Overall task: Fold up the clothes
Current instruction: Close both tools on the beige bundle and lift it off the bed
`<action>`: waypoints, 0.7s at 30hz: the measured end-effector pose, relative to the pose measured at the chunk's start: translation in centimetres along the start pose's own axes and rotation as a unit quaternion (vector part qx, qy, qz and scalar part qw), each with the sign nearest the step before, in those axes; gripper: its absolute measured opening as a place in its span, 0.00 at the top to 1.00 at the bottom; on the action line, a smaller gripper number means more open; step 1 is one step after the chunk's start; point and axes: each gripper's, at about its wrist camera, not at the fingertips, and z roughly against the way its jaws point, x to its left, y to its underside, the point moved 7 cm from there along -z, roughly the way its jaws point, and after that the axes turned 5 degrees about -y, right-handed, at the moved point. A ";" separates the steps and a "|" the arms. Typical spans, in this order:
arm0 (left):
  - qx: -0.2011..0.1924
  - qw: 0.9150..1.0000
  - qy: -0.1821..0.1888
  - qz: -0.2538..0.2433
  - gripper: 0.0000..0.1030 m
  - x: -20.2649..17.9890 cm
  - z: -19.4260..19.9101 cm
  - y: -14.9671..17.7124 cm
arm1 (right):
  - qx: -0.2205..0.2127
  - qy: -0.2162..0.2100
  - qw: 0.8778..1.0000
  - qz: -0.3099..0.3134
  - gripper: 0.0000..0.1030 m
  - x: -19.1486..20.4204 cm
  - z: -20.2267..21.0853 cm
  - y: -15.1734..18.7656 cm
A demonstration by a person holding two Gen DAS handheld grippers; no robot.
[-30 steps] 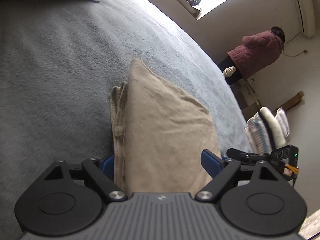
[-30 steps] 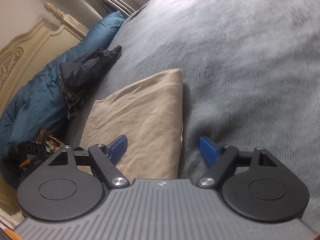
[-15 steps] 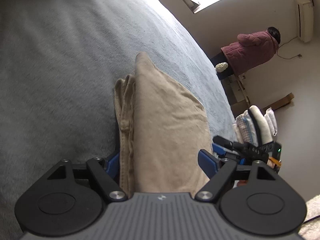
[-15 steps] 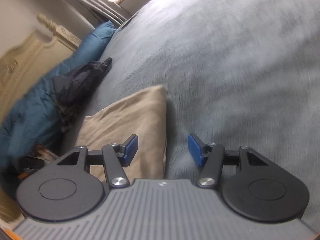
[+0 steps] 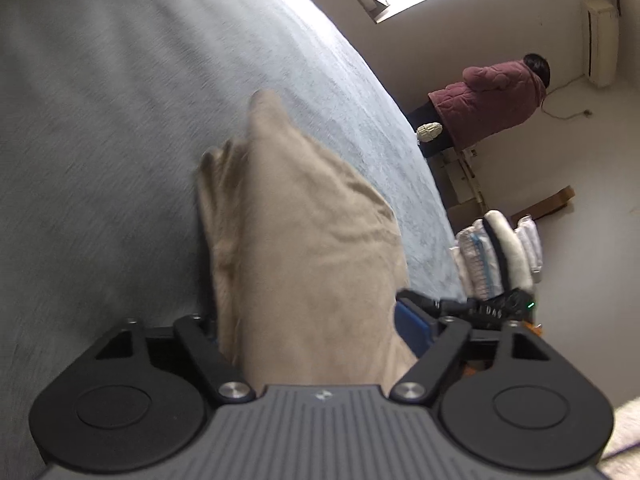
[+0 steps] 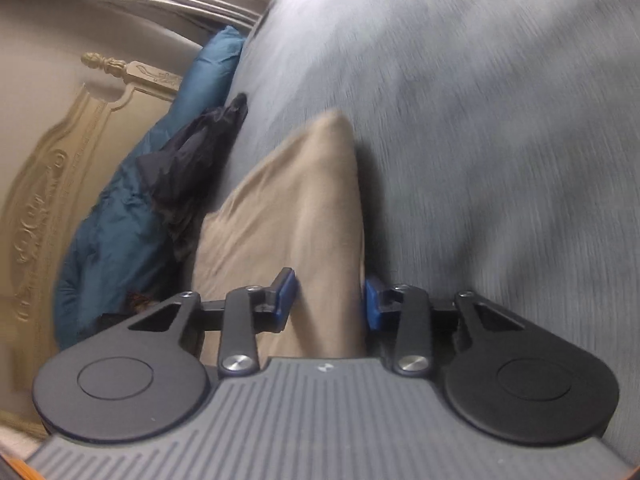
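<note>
1. Since a second ago, when both sets of blue pads stood wide around it, the folded tan cotton garment (image 5: 312,256) has been closed in on from both ends — it lies on the grey fleece bed cover (image 5: 104,128), partly raised at the near ends.
2. Right gripper (image 6: 326,300): fingers drawn in from wide to narrow, pads pressing either side of the garment's folded edge (image 6: 296,216) — clamped on it, by my reading.
3. Left gripper (image 5: 316,328): cloth now bulges up between the fingers and over them. Right pad (image 5: 412,324) touches the fabric; the left pad is buried under it. Cannot tell whether the grip is closed.
4. Meaning: both ends look taken up, so the bundle seems ready for lifting or a last fold; the folding itself appears mostly done.
5. Hard to read: both views smeared by motion. Garment's near ends are cut off behind the gripper bodies. Black crumpled clothing (image 6: 192,152) and the teal quilted duvet (image 6: 116,232) lie beside the carved cream headboard (image 6: 52,168), untouched.
</note>
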 end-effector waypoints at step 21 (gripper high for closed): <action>0.003 1.000 -0.011 0.009 0.62 -3.2 0.1 -0.8 | -0.017 -0.033 0.998 0.048 0.85 3.7 1.1 0.7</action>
